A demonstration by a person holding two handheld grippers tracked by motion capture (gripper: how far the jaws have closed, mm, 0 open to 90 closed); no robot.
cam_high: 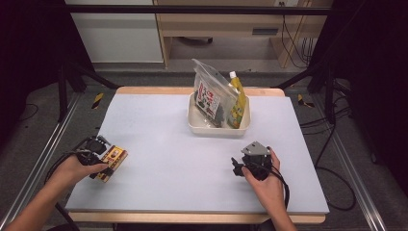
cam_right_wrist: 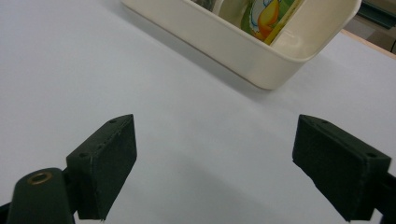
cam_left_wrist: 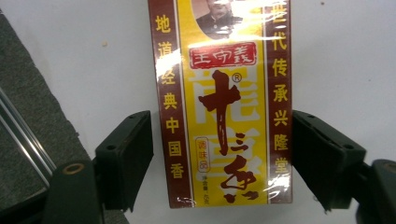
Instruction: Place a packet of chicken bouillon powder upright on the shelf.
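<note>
A yellow and dark red box (cam_high: pixel 115 156) printed with Chinese characters lies flat near the table's front left corner. My left gripper (cam_high: pixel 105 161) reaches over it from the left. In the left gripper view the box (cam_left_wrist: pixel 224 93) runs lengthwise between the two black jaws of that gripper (cam_left_wrist: pixel 222 154); the right pad is at the box's edge and a thin gap shows on the left side. My right gripper (cam_high: pixel 236 168) rests at the front right of the table, and in its own view the gripper (cam_right_wrist: pixel 215 163) stands open over bare tabletop.
A cream tray (cam_high: pixel 219 131) at the table's back middle holds a clear zip bag (cam_high: pixel 209 98) and a yellow spouted pouch (cam_high: pixel 237 103). The tray's wall (cam_right_wrist: pixel 233 46) shows ahead of the right gripper. A metal rail (cam_left_wrist: pixel 23 140) runs along the table's left side.
</note>
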